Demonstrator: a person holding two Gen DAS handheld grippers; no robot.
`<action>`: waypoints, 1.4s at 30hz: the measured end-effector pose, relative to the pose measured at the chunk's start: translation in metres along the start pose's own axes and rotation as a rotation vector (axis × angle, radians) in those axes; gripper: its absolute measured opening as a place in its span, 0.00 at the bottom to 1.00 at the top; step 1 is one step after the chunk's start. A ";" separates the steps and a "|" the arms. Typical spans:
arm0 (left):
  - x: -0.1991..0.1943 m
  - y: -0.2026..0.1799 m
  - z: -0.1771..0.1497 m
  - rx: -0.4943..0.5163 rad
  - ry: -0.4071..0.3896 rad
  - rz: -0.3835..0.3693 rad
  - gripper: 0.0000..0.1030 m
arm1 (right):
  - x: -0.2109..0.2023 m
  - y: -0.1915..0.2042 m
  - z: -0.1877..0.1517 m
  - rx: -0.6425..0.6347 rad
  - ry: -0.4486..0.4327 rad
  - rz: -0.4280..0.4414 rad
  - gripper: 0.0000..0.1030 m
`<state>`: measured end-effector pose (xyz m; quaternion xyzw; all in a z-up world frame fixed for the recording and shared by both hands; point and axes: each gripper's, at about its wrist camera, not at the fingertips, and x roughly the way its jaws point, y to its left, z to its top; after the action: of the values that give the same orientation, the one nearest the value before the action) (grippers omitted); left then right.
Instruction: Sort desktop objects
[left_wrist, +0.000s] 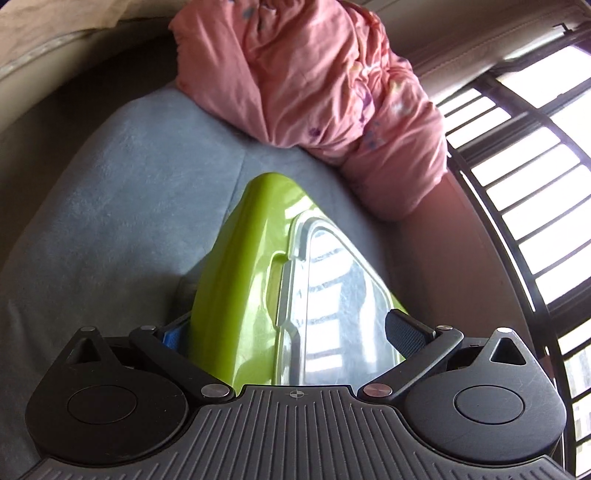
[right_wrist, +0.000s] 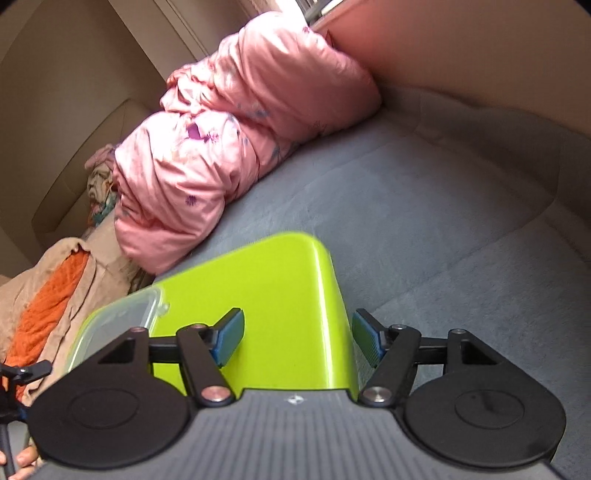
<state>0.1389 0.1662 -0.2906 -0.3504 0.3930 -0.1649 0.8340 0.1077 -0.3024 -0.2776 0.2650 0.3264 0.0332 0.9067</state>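
Left wrist: green box long axis runs forward, lid-side right.

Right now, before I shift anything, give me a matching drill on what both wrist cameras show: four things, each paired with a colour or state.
Things:
1. box
2. lid
3. quilt
4. bed cover

Descriptions:
A. pink, bundled up
B. clear, sitting on the green container
C. blue-grey, spread flat underneath
D. lime green, between the tongs

Pairs: 1-D, 2-B, 3-A, 4-C
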 end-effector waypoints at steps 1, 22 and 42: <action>-0.003 0.001 0.001 -0.003 -0.017 0.011 1.00 | 0.000 0.002 -0.001 -0.012 0.001 0.001 0.62; -0.075 0.005 -0.019 -0.074 0.018 0.251 1.00 | -0.058 0.003 -0.039 0.125 0.099 0.048 0.81; -0.002 -0.028 -0.060 -0.120 0.219 0.179 1.00 | -0.016 0.024 -0.107 0.375 0.164 0.132 0.89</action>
<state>0.0915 0.1208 -0.2962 -0.3430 0.5205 -0.1037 0.7751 0.0331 -0.2363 -0.3252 0.4463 0.3817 0.0527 0.8077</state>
